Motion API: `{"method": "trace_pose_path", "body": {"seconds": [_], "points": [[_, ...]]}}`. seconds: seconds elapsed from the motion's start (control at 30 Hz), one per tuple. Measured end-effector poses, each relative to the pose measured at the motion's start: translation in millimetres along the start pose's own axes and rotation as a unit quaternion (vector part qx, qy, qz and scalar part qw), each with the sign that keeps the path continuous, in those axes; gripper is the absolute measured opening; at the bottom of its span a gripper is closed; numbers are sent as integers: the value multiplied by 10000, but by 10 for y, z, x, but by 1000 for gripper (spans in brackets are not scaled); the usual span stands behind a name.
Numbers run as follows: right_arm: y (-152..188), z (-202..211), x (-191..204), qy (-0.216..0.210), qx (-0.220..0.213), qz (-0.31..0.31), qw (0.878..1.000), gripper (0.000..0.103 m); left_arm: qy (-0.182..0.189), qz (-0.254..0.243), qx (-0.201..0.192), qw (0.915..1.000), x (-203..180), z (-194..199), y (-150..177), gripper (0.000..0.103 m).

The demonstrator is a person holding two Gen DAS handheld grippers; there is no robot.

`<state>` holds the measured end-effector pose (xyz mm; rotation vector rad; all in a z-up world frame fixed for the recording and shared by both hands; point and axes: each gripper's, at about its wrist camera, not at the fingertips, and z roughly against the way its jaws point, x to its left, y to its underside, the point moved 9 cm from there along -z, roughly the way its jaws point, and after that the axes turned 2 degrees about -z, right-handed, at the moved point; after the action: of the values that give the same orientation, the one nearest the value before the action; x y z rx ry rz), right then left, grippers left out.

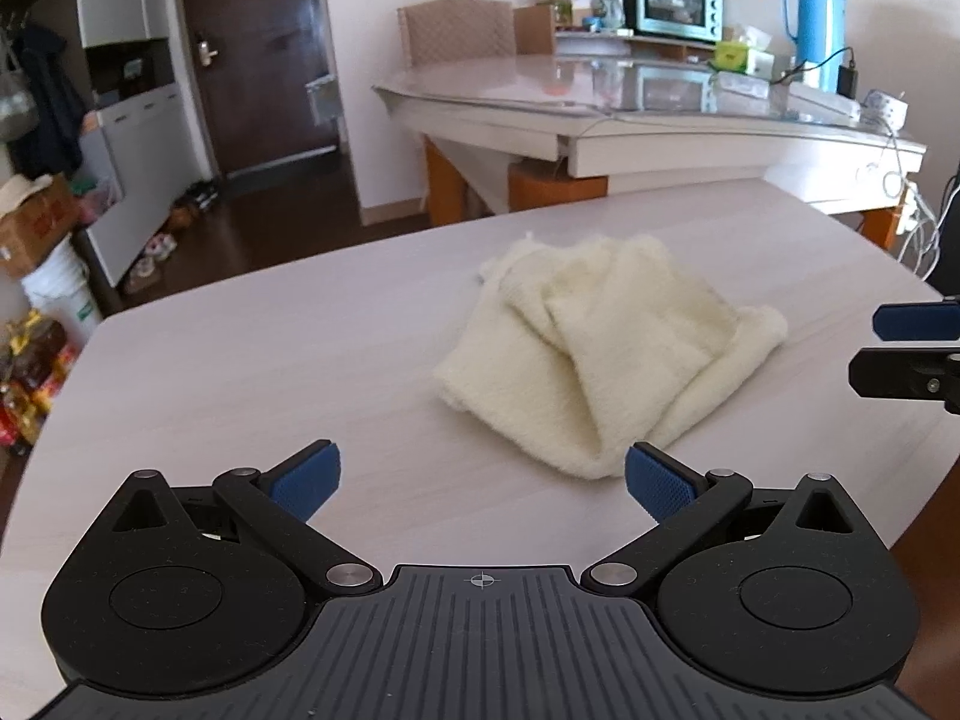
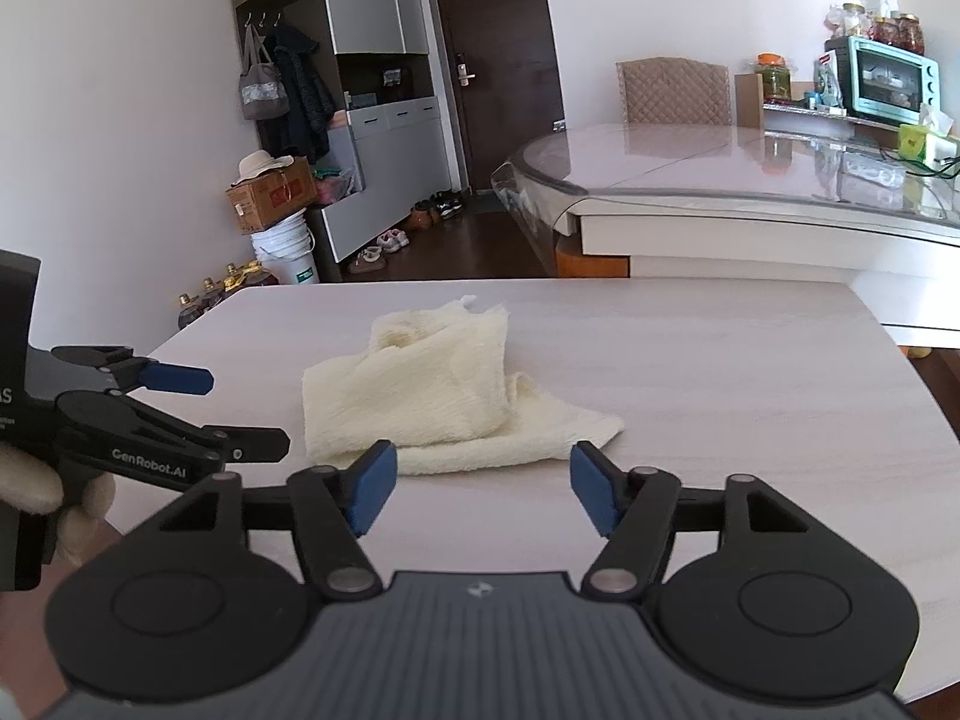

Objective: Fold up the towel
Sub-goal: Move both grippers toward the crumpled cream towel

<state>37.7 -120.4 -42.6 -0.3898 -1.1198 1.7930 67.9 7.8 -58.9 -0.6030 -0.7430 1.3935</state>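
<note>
Both claws are spread wide and hold nothing: the left claw [image 1: 483, 483] hovers just short of the towel's near fold, and the right claw [image 2: 483, 489] hangs just short of its near edge. Between them the cream towel [image 1: 606, 354] lies crumpled in overlapping layers near the middle of the pale worktop [image 1: 240, 360]. The risk, as I judge it, is pinching several layers at once instead of a single corner, since the corners are buried; lifted so, the heap would only bunch further.

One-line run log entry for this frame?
task: fold towel | towel: crumpled on table | left gripper: open, empty | right gripper: open, empty
</note>
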Motion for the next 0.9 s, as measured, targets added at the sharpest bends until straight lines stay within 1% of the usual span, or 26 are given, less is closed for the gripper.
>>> {"method": "trace_pose_path", "body": {"seconds": [0.17, 0.2, 0.27, 0.3, 0.37, 0.43, 0.63, 0.7, 0.9], "points": [[-7, -32, 50, 10, 35, 49, 10000, 74, 152, 166, -80, 9997, 133, -6, 85, 103], [-8, -38, 60, 12, 42, 59, 10000, 79, 182, 199, -97, 9996, 159, -7, 101, 103], [-11, -51, 80, 16, 55, 79, 10000, 84, 201, 241, -117, 9994, 195, 0, 129, 103], [-12, -57, 90, 18, 62, 89, 9999, 84, 72, 179, -83, 9998, 152, 33, 124, 103], [-15, -70, 110, 22, 76, 108, 9999, 85, -26, 104, -15, 9999, 115, 29, 116, 103], [-20, -83, 125, 24, 93, 123, 9999, 86, -119, -30, 135, 9998, 71, -14, 16, 103], [-37, -123, 78, 13, 101, 109, 9999, 86, -88, -35, 184, 9998, 80, -53, -14, 103], [-47, -119, 54, 18, 103, 108, 9999, 86, -68, -2, 129, 9999, 109, -15, 24, 103], [-31, -194, 44, 24, 142, 102, 9998, 86, -61, -8, 140, 9999, 108, -42, 23, 103]]}}
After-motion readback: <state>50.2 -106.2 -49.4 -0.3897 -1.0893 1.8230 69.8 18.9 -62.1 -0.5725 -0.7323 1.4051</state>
